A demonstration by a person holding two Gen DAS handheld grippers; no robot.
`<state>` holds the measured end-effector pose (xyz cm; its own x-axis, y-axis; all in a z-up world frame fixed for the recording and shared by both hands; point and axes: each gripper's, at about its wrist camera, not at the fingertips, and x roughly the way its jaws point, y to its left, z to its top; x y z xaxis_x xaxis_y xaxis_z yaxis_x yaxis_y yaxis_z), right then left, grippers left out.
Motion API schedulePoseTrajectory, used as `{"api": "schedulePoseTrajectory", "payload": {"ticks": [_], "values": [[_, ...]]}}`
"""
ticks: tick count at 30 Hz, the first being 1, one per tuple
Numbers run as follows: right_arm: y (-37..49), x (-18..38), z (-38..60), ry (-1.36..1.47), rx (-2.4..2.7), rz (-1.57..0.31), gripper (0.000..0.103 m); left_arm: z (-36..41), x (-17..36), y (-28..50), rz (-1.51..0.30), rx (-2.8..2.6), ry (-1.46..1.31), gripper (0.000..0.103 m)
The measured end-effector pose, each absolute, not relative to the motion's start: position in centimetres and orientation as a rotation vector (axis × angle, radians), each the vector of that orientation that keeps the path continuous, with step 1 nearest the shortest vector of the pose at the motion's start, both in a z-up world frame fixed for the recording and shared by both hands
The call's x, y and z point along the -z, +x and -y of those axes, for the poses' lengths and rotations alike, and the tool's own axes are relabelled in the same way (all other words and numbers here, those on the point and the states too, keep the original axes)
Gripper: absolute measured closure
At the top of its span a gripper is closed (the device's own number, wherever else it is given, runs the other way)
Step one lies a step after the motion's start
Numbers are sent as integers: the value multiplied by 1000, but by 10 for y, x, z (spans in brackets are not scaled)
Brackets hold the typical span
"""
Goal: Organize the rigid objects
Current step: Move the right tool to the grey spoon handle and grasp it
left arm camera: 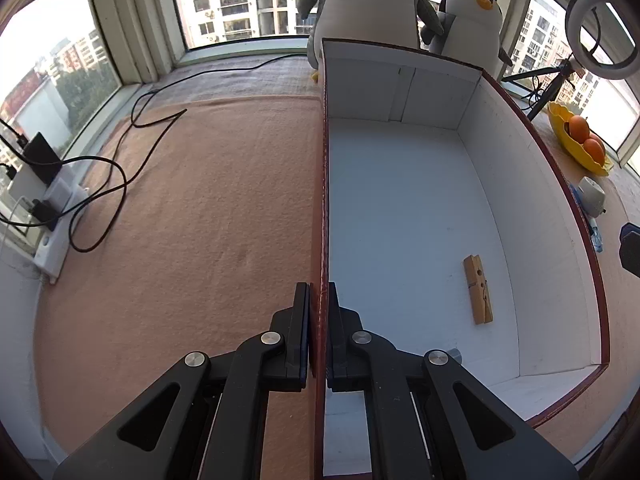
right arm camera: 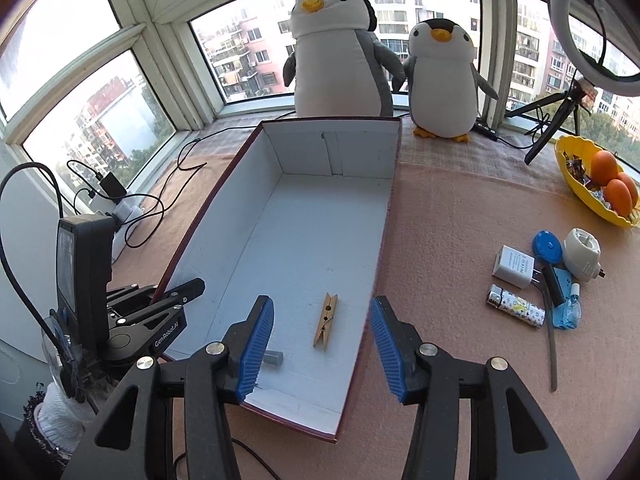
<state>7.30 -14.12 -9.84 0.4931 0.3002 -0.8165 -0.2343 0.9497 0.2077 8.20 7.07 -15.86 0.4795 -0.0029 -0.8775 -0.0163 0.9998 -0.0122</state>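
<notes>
A white-lined box with a dark red outside (right arm camera: 384, 216) stands on the pink cloth. Inside lie a wooden clothespin (right arm camera: 326, 320) (left arm camera: 478, 290) and a small grey piece (right arm camera: 274, 359). My left gripper (left arm camera: 319, 304) is shut on the box's left wall (left arm camera: 323, 200); it also shows in the right wrist view (right arm camera: 176, 300). My right gripper (right arm camera: 322, 344) is open and empty, above the box's near end. To the right of the box lie a white charger (right arm camera: 514, 266), a patterned lighter (right arm camera: 516, 311), a blue round case (right arm camera: 547, 246), a white plug (right arm camera: 582, 254) and a blue bottle (right arm camera: 568, 308).
Two penguin plush toys (right arm camera: 340, 56) stand behind the box by the window. A yellow bowl with oranges (right arm camera: 592, 184) and a ring light on a tripod (right arm camera: 560, 120) are at the right. A power strip with cables (left arm camera: 52, 208) lies at the left.
</notes>
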Motion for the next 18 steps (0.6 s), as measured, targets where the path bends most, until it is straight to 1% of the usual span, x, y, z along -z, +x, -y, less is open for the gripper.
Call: {"api": "schedulePoseTrajectory", "payload": {"ticks": [7, 14, 18], "values": [[79, 110, 219, 139, -169, -1012, 57, -69, 157, 82, -1078, -27, -4, 98], [83, 148, 304, 168, 8, -1081, 57, -66, 158, 81, -1090, -47, 4, 98], [88, 166, 333, 164, 43, -1121, 57, -66, 159, 81, -1100, -57, 9, 97]]}}
